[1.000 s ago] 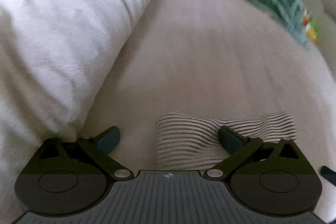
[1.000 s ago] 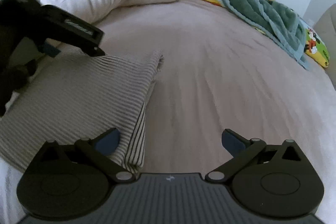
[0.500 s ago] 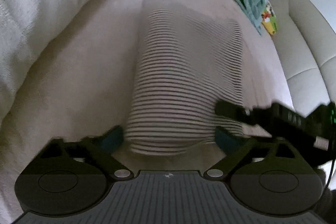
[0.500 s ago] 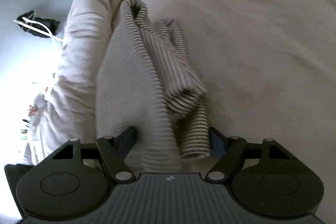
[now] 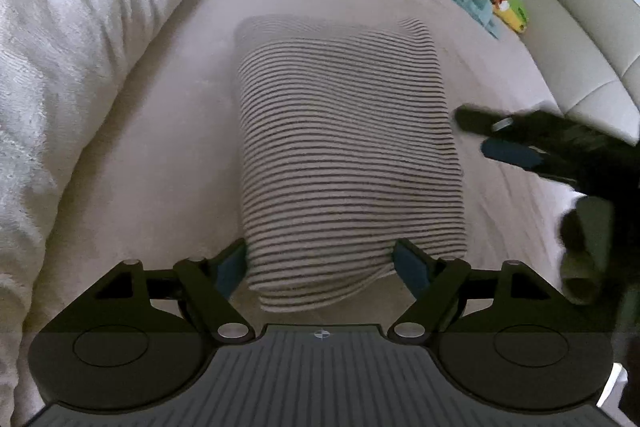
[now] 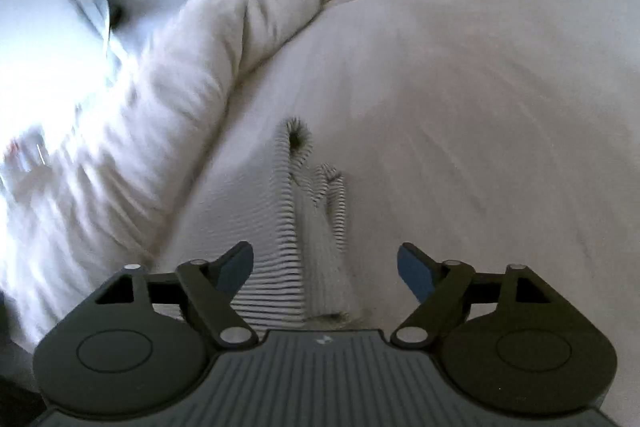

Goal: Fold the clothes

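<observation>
While both tools [image 5: 320, 269] gape, striped top [image 5: 348, 155] lies folded.

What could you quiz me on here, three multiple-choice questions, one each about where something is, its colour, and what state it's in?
1. Where does the folded striped knit garment lie?
A. on the beige bed sheet
B. on the cream sofa
C. on a floor

2. What colours are its stripes?
A. red and blue
B. dark on off-white
C. green and yellow

3. How do the left gripper's fingers stand?
A. shut on nothing
B. out of view
C. open, either side of the garment's near edge

Answers: 1 A, sheet surrounds it; 2 B, thin dark lines show; 3 C, cloth fills a wide gap.
</observation>
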A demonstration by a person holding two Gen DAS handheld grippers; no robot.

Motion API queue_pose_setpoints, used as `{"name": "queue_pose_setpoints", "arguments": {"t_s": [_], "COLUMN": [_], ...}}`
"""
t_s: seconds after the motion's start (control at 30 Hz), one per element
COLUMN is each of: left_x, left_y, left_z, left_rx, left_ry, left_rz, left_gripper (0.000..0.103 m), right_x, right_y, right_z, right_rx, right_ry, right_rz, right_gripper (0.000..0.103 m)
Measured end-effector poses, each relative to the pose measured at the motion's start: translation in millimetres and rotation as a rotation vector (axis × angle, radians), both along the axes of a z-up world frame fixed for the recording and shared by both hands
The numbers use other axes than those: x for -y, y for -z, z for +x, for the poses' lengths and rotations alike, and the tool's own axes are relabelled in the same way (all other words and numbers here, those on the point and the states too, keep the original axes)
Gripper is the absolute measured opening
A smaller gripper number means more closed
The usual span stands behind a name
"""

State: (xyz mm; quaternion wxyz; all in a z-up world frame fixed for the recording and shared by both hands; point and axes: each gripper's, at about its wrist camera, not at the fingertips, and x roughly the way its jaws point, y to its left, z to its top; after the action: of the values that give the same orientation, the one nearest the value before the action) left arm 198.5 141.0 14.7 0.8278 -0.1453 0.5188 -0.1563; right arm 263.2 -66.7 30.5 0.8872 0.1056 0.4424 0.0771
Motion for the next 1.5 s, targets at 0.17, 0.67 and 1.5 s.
{"name": "queue_pose_setpoints", "arguments": {"t_s": [0.17, 0.67, 1.5], "left_x": [-3.4, 32.0, 65.0], "left_y": [-10.5, -35.6, 21.5], "left_z": [-7.9, -62.7, -157.1], "left_rx": [0.019, 0.298, 0.124], "left_ry": [0.014, 0.262, -0.112], "left_rz": [0.016, 0.217, 0.322], "left_gripper": [0.086, 0.073, 0.101], "right_x": [1.8, 23.9, 26.0], "right_y": [1.7, 23.7, 22.4], "right_z": [0.2, -34.3, -156.6], "right_rx": [-0.001, -0.185, 0.015], "right_ry": [0.055, 0.095, 0.053], "right_rz": [0.063, 0.478, -0.06], "right_gripper": [0.071, 0.043, 0.103]}}
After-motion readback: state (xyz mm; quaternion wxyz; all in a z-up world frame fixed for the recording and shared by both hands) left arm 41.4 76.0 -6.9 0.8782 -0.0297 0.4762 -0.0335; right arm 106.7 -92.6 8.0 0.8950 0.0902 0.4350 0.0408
